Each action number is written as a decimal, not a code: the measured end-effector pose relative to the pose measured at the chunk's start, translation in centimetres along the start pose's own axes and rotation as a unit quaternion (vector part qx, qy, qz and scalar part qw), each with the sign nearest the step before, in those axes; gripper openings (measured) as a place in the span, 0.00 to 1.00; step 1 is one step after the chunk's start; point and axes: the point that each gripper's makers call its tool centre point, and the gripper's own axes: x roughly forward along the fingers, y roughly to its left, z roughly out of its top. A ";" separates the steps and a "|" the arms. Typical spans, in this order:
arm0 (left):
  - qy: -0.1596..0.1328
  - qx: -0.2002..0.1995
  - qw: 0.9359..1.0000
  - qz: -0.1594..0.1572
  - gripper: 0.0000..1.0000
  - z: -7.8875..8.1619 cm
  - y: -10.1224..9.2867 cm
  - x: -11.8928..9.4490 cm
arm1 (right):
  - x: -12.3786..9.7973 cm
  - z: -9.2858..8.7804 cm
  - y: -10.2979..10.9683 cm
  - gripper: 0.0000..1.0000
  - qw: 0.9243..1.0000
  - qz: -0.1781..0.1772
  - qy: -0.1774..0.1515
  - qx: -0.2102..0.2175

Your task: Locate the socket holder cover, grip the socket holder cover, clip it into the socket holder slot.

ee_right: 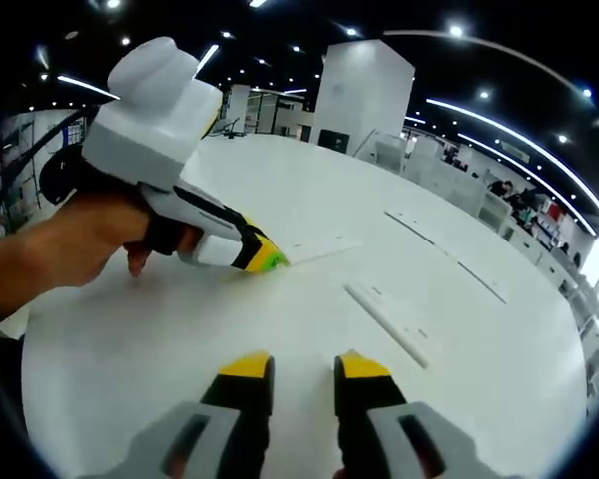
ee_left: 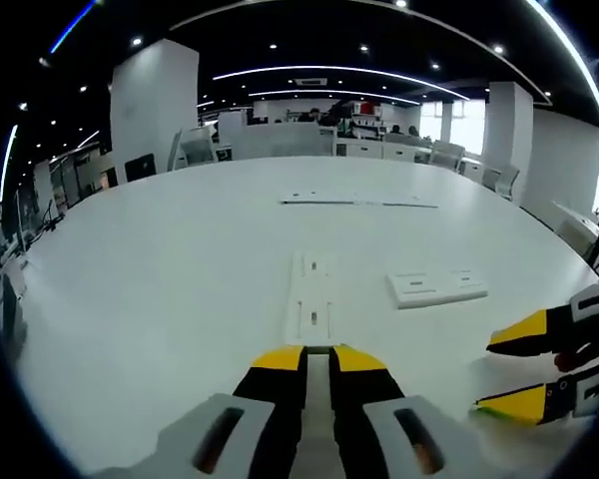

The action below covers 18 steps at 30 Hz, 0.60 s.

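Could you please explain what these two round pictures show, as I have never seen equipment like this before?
A person holds a two-jaw tool in each hand, each carrying a fisheye camera looking along its jaws. In the left gripper view, the left gripper pinches the end of a long white strip lying on the white table; another white piece lies to the right, and the right gripper enters from the right, open. In the right gripper view, the right gripper holds nothing, and the person's hand holds the left one.

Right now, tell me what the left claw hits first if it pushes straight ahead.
Probably nothing new: the left claw already looks shut on the near end of the long white strip. Beyond lies bare table.
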 end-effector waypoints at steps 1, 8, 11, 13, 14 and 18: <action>0.000 0.003 1.000 -0.005 0.10 0.1 -0.2 0.1 | 0.0 0.0 0.0 0.26 1.000 0.000 0.000 0.001; -0.015 -0.005 1.000 0.010 0.02 0.4 1.2 0.1 | 0.1 0.0 0.0 0.26 1.000 0.001 0.001 0.001; -0.010 0.000 1.000 0.005 0.03 0.1 0.7 -0.3 | 0.2 0.0 0.1 0.26 1.000 0.000 0.001 0.001; -0.001 0.004 1.000 0.000 0.04 -0.4 0.2 -0.6 | 0.2 0.0 0.1 0.26 1.000 0.000 0.000 0.002; -0.002 0.009 1.000 0.001 0.04 -0.3 0.2 -0.6 | 0.2 0.0 0.1 0.26 1.000 0.001 0.000 0.002; 0.000 0.007 1.000 -0.001 0.04 -0.6 0.2 -0.8 | 0.2 0.1 0.2 0.26 1.000 0.000 0.000 0.001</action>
